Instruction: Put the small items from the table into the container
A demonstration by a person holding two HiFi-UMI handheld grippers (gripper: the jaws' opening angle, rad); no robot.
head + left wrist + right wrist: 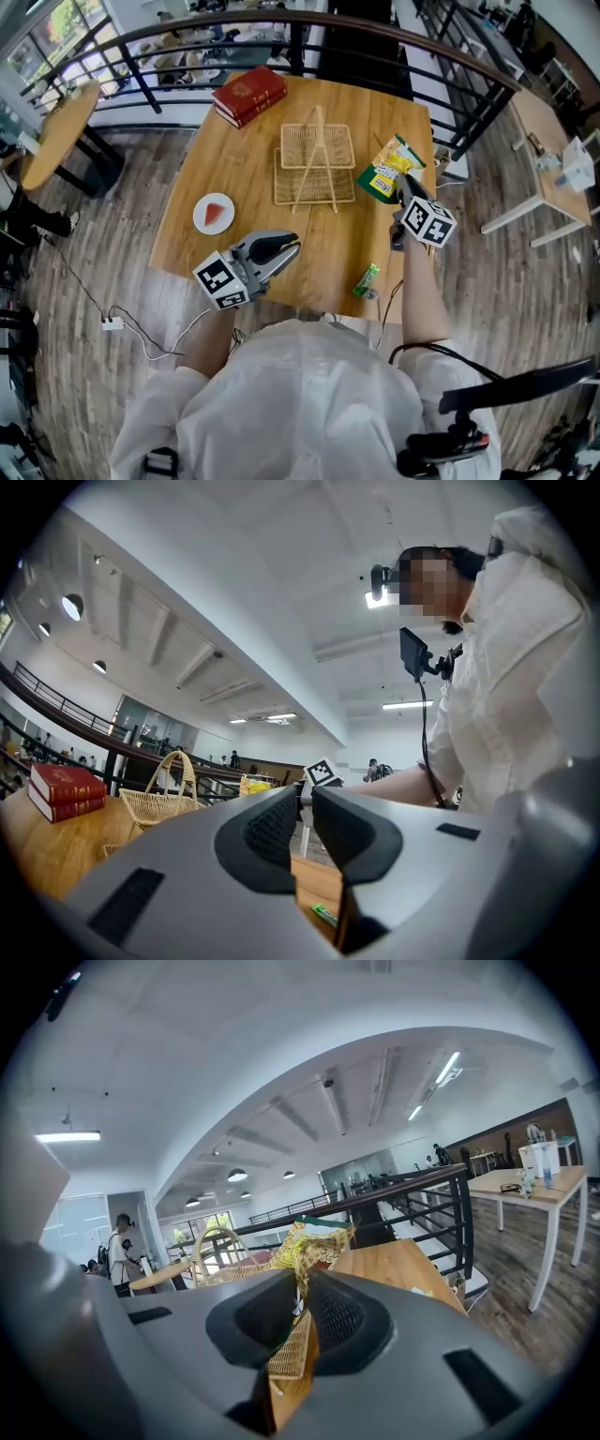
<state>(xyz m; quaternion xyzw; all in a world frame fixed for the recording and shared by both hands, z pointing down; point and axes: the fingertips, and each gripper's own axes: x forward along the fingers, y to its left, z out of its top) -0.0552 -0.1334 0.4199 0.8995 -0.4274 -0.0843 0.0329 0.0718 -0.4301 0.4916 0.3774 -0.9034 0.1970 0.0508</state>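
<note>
A green and yellow snack bag [386, 170] hangs above the table's right side, just right of the wicker basket [317, 164]. My right gripper [405, 193] is shut on its lower edge. In the right gripper view the bag [315, 1241] stands up from between the pads, with the basket [223, 1262] behind it. My left gripper [278, 251] hovers over the table's front edge with its jaws together and nothing in them [305, 806]. A small green packet [366, 279] lies on the table [234, 159] near the front right corner.
A red book [248, 94] lies at the table's far edge. A white plate with a watermelon slice [214, 213] sits on the left. A black railing [375, 37] runs behind the table. Other tables stand at the far left and far right.
</note>
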